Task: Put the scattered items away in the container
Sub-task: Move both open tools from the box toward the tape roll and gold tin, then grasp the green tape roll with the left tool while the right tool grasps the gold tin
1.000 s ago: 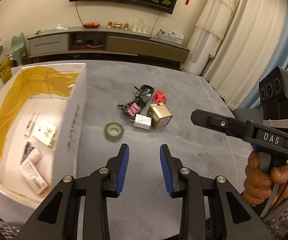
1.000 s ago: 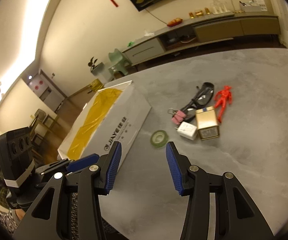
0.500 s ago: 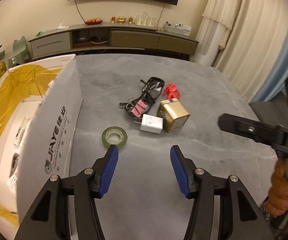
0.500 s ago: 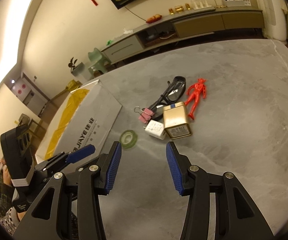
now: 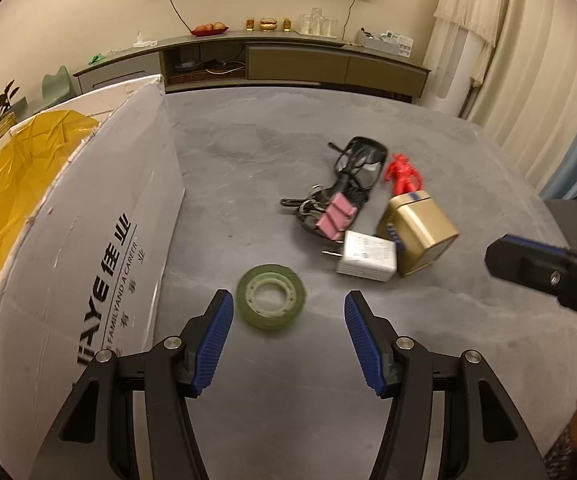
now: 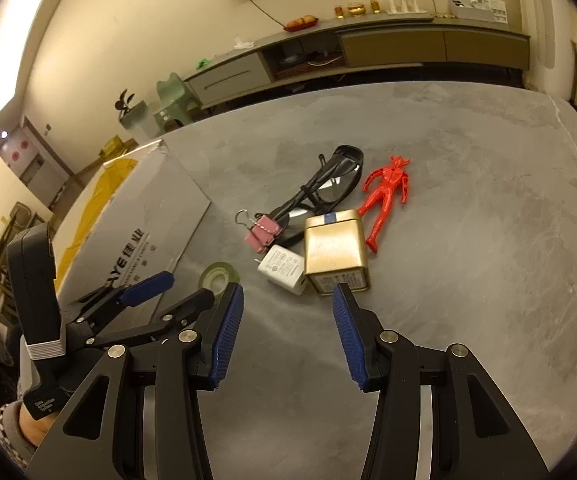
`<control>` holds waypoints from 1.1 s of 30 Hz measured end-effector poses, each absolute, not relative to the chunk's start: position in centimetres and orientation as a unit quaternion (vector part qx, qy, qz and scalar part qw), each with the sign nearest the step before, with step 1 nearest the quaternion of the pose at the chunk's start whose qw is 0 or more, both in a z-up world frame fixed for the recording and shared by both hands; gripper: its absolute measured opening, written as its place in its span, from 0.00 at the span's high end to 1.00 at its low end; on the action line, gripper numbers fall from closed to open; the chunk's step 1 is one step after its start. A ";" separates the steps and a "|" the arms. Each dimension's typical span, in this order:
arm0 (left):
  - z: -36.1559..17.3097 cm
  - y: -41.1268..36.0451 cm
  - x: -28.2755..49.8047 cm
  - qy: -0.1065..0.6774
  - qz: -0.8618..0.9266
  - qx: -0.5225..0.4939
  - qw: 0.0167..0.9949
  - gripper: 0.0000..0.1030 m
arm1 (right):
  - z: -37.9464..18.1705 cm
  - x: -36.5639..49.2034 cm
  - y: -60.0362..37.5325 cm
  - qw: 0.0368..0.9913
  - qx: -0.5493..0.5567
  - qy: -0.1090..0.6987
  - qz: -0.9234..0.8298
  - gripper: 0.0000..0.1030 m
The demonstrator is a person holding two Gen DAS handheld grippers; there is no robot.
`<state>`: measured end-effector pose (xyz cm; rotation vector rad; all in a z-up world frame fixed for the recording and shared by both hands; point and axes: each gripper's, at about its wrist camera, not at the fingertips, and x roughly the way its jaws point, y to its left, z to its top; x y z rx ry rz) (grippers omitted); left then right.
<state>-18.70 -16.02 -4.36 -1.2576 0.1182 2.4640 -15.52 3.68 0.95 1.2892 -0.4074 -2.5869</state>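
Grey table: both claws gape empty, left claw nearing tape roll.

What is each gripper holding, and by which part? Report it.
Nothing. The left gripper is open just short of the tape roll; the right gripper is open and empty.

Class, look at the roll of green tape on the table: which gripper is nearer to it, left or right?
Left. The left gripper hangs open right at the green tape roll; the right gripper, also open, sits further off, facing the gold tin.
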 end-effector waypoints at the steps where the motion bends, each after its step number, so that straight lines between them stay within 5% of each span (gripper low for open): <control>1: -4.6 -16.1 -18.9 0.041 0.874 -0.448 0.185 0.42 | 0.8 -15.8 3.7 0.108 0.440 -0.137 -0.881 0.52; 21: -6.9 -16.2 -21.5 0.035 0.861 -0.465 0.201 0.41 | -1.1 -20.0 3.0 0.050 0.442 -0.070 -0.893 0.50; 33: -7.6 -16.9 -21.9 0.020 0.856 -0.470 0.215 0.40 | -1.7 -20.5 3.6 0.074 0.468 -0.114 -0.873 0.47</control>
